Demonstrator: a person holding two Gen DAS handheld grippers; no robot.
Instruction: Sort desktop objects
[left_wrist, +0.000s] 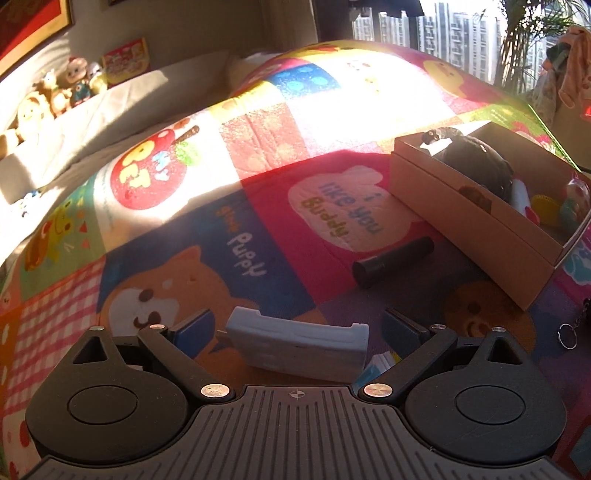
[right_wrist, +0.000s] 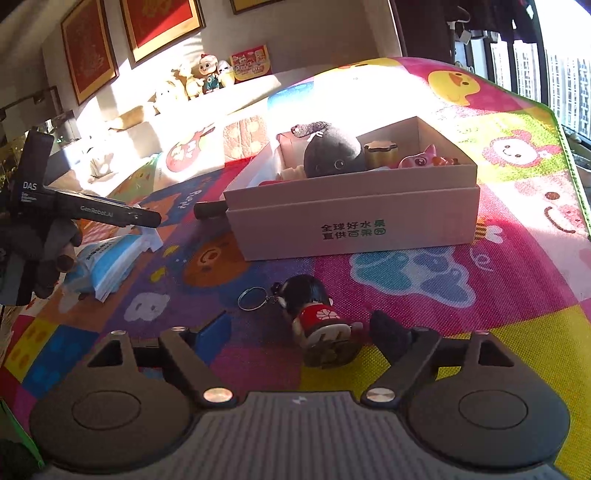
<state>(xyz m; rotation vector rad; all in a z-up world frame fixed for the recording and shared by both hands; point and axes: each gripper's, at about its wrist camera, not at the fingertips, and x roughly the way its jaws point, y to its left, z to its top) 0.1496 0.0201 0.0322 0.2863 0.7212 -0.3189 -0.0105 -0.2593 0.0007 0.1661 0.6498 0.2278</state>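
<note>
My left gripper (left_wrist: 297, 325) is open around a white rectangular block (left_wrist: 299, 345) that lies on the colourful mat; the fingers stand apart from its ends. A black cylinder (left_wrist: 393, 260) lies beyond it, beside the cardboard box (left_wrist: 461, 218). My right gripper (right_wrist: 301, 332) is open around a doll keychain (right_wrist: 316, 314) with black hair and a red dress, lying on its side. The box (right_wrist: 351, 225) holds a dark plush (right_wrist: 332, 153), a gold lid (right_wrist: 380, 151) and a pink toy (right_wrist: 421, 160). The left gripper (right_wrist: 144, 219) shows at the left.
A blue and white tissue pack (right_wrist: 107, 262) lies under the left gripper. The keychain ring (right_wrist: 253, 297) lies left of the doll. Stuffed toys (right_wrist: 207, 75) line a ledge at the back. The mat's green edge (right_wrist: 569, 155) runs along the right, near the window.
</note>
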